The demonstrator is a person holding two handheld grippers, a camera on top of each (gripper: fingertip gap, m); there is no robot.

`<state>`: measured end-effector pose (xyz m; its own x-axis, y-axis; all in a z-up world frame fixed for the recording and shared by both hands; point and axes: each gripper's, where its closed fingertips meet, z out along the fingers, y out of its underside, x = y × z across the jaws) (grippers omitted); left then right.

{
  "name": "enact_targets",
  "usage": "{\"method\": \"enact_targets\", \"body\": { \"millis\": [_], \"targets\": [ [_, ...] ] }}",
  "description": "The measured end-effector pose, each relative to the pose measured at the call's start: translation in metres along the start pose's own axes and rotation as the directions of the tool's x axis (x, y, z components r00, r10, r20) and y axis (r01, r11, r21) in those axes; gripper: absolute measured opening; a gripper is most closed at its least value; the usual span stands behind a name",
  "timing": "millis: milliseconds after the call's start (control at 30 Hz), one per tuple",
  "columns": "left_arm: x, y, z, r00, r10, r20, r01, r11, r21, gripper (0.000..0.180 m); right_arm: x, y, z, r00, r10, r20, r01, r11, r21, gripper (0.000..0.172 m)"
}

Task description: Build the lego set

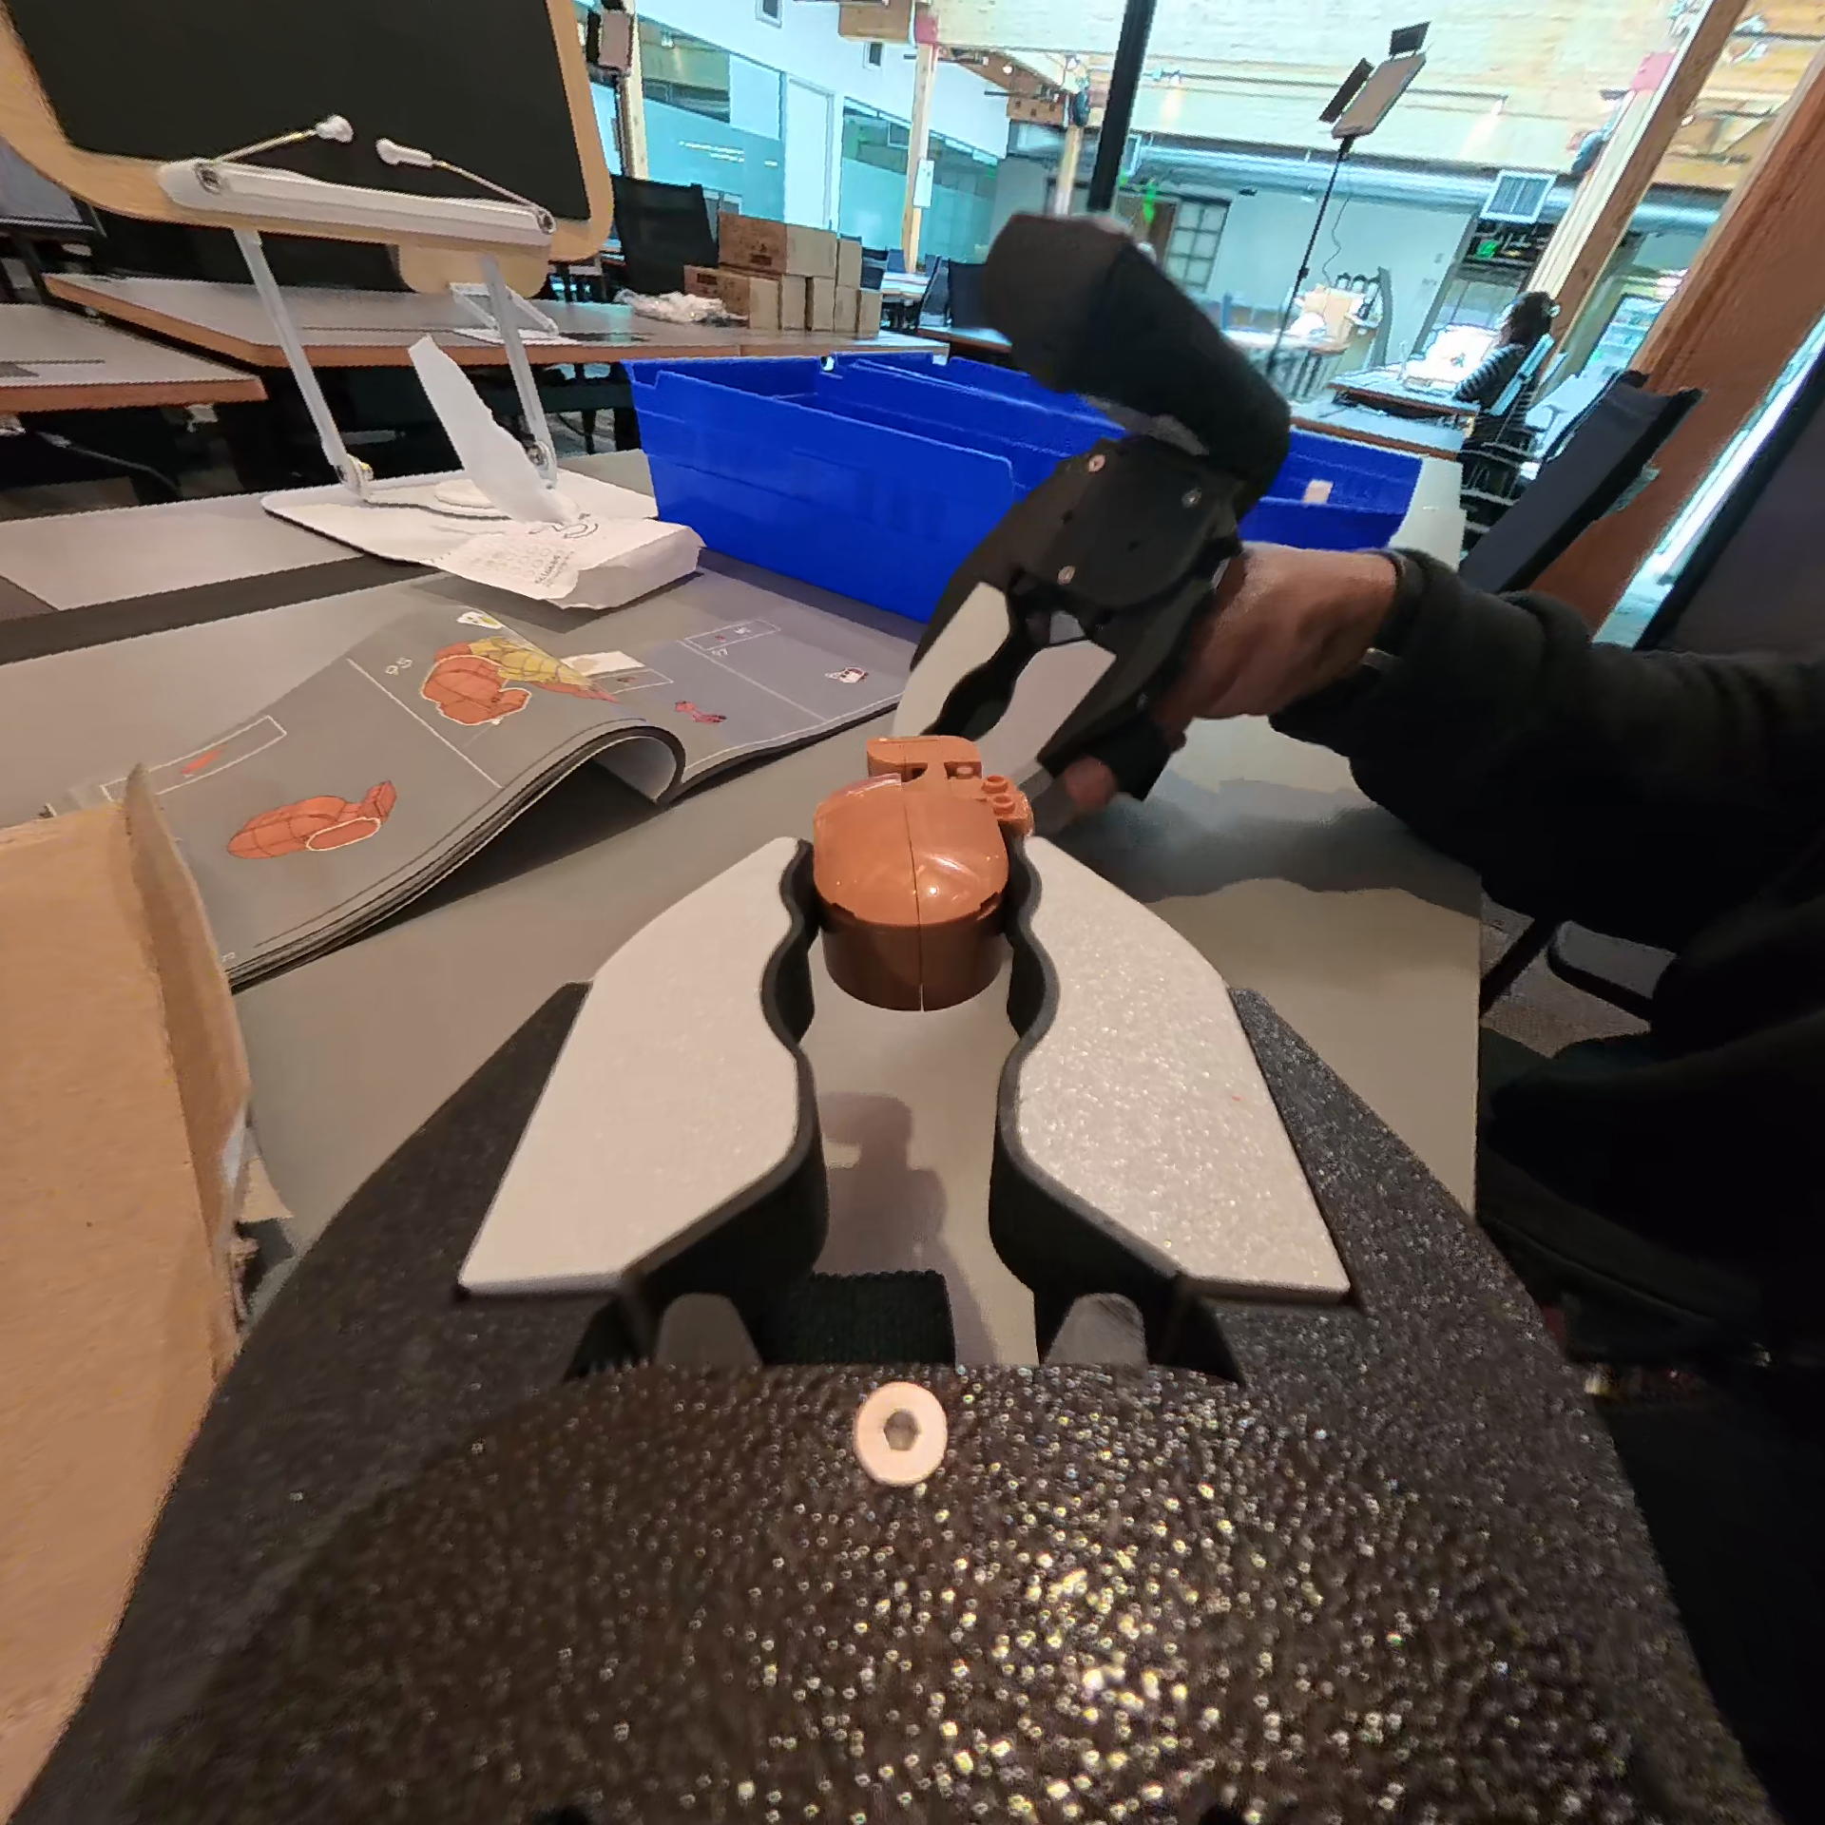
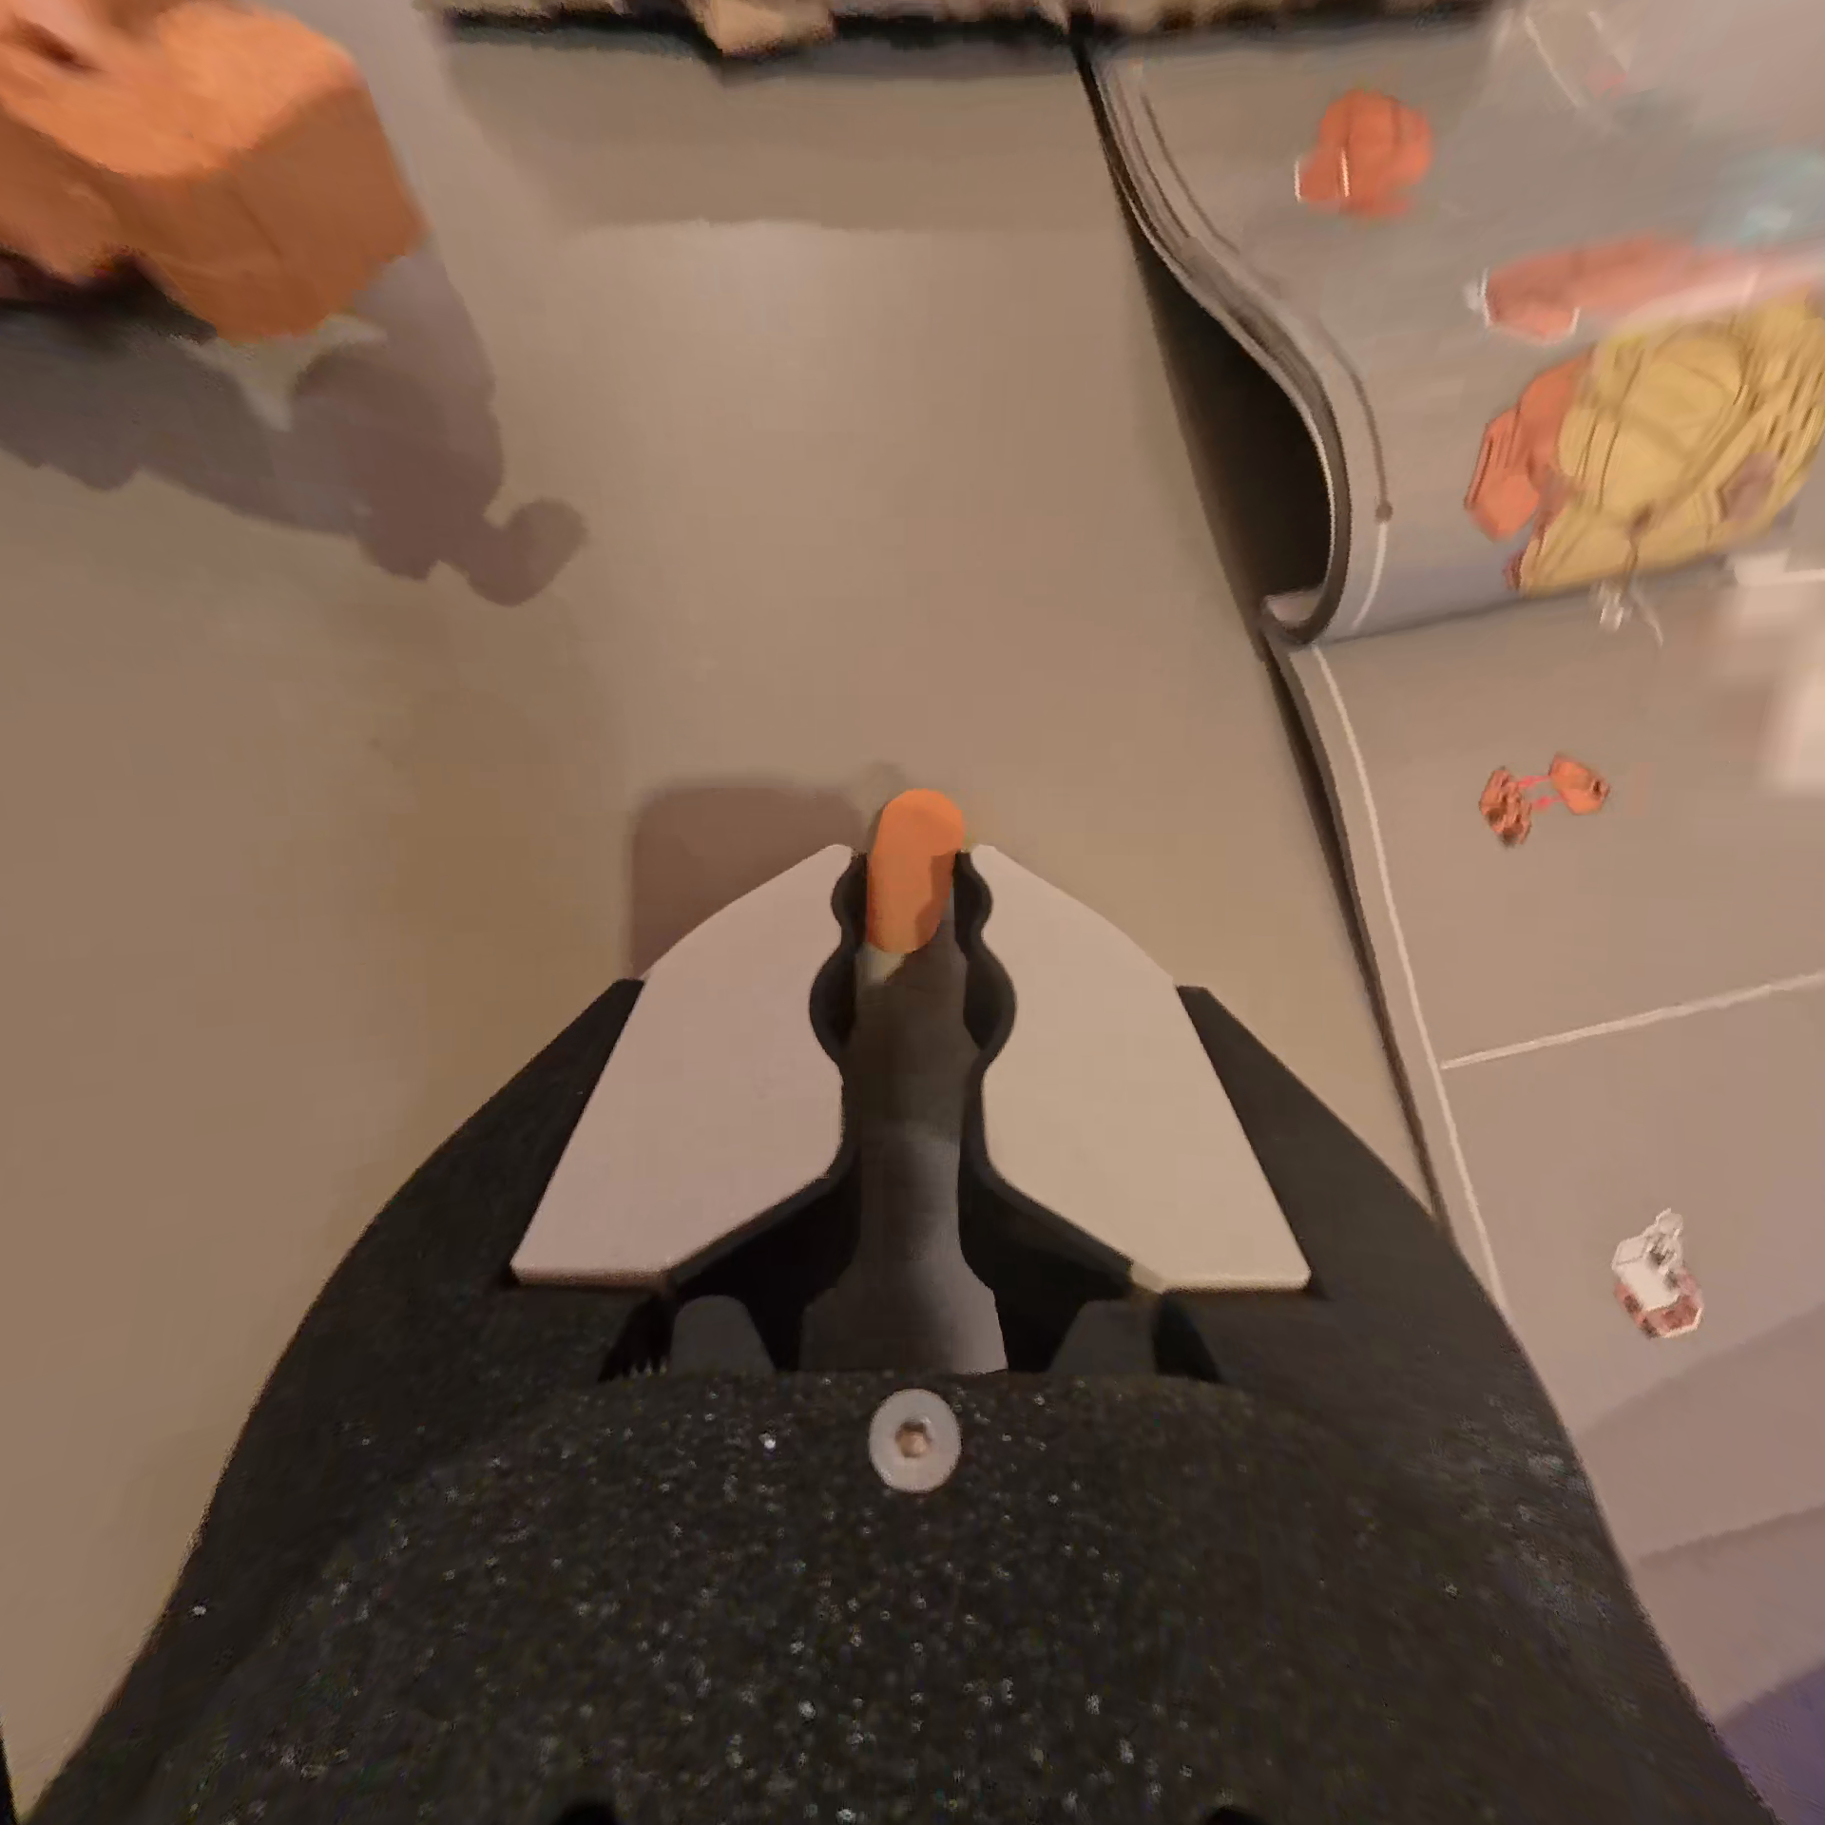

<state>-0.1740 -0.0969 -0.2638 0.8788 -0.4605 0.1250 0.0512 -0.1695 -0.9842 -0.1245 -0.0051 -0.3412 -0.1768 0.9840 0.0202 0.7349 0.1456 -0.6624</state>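
Note:
My left gripper is shut on a rounded brown brick assembly and holds it upright just above the grey table. Both pads press on its sides. The assembly also shows blurred at the top left of the right wrist view. My right gripper is shut on a small orange rounded piece that sticks out past its fingertips. In the left wrist view the right gripper is held by a hand, tips just behind the assembly.
An open instruction booklet lies left of the assembly, also in the right wrist view. Blue bins stand behind. A cardboard box is at the near left. A white stand with paper is at the back left. The gap from one gripper's tips to the other's is roughly 12 cm.

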Motion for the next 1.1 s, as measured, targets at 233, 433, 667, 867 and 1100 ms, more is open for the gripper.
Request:
{"method": "enact_targets", "body": {
  "millis": [233, 433, 667, 867, 1100],
  "targets": [
    [0.008, 0.0, 0.0, 0.999, -0.003, -0.053, 0.003, 1.0, 0.002, 0.036, -0.062, -0.07, -0.055, 0.913, -0.386, 0.134, 0.346, 0.904, 0.25, 0.017],
    [0.016, -0.002, -0.001, 0.995, 0.015, -0.097, -0.014, 1.0, 0.015, 0.036, -0.097, -0.093, -0.061, 0.761, -0.609, 0.222, 0.571, 0.792, 0.216, 0.017],
    [0.019, -0.004, -0.003, 0.993, 0.021, -0.116, -0.017, 0.999, 0.034, 0.036, -0.101, -0.094, -0.05, 0.663, -0.692, 0.286, 0.695, 0.711, 0.112, 0.017],
    [0.021, -0.006, -0.005, 0.991, 0.021, -0.129, -0.014, 0.999, 0.051, 0.036, -0.1, -0.096, -0.049, 0.635, -0.703, 0.32, 0.719, 0.69, 0.09, 0.017],
    [0.022, -0.008, -0.006, 0.991, 0.017, -0.133, -0.008, 0.998, 0.062, 0.036, -0.1, -0.099, -0.048, 0.621, -0.713, 0.326, 0.732, 0.676, 0.085, 0.017]
  ]
}}
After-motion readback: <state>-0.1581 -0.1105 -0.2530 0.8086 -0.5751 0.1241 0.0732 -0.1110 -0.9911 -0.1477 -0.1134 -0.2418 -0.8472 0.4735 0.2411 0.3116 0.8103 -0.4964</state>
